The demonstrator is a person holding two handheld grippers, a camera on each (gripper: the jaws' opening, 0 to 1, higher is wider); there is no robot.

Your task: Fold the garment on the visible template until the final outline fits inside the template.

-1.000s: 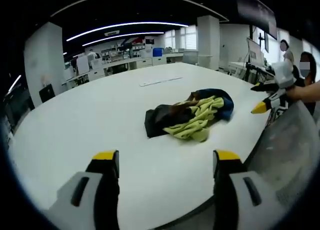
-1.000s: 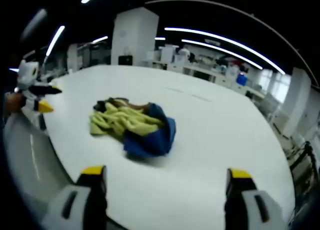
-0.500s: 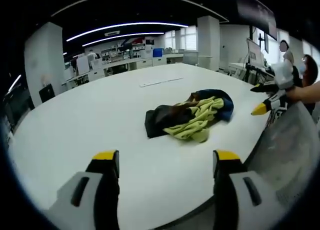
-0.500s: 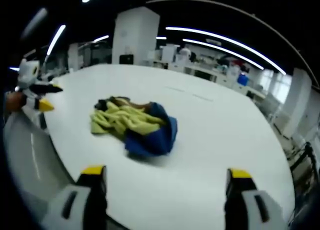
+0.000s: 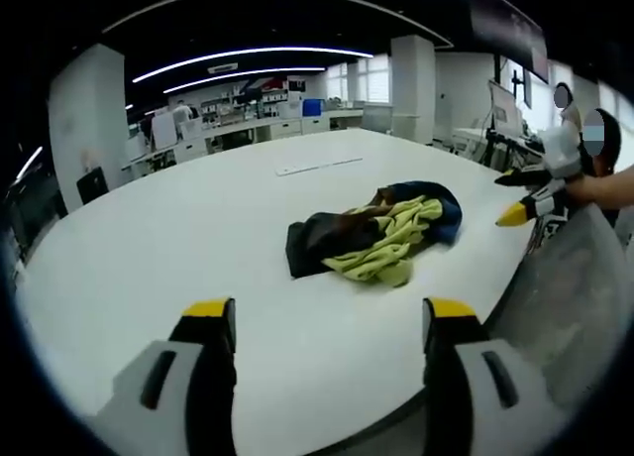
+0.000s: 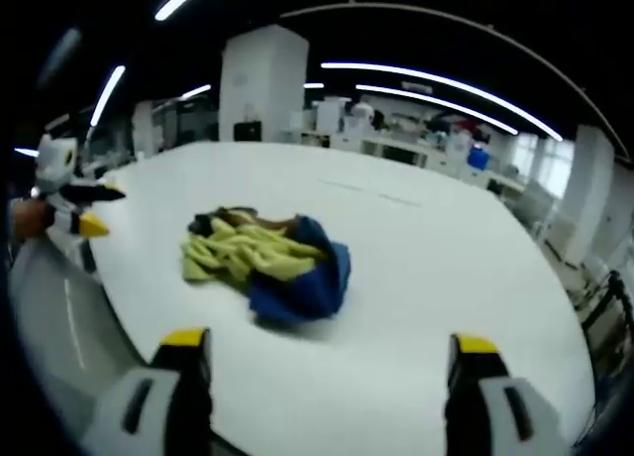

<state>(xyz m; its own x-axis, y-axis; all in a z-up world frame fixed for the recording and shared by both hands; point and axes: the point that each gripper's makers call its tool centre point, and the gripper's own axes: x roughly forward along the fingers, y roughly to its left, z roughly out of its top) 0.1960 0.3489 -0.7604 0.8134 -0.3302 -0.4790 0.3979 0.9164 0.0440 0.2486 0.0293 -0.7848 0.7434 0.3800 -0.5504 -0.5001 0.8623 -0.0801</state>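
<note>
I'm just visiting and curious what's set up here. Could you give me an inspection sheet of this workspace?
Surface: large white table, mostly bare.
Job's things: crumpled garment, yellow-green, blue and dark, in a heap, not folded; faint thin outline beyond it.
Clutter: nothing seen.
Grippers: left hand-held gripper and right hand-held gripper both open, empty, short of the garment.
Cables: nothing seen.
Surroundings: open office with desks, pillars, ceiling strip lights; person at the table's edge.

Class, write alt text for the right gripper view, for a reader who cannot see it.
A crumpled garment in yellow-green, blue and dark cloth lies in a heap on a large white table. The right gripper hangs open near the table's edge, short of the heap, while the left gripper shows at the far left.
</note>
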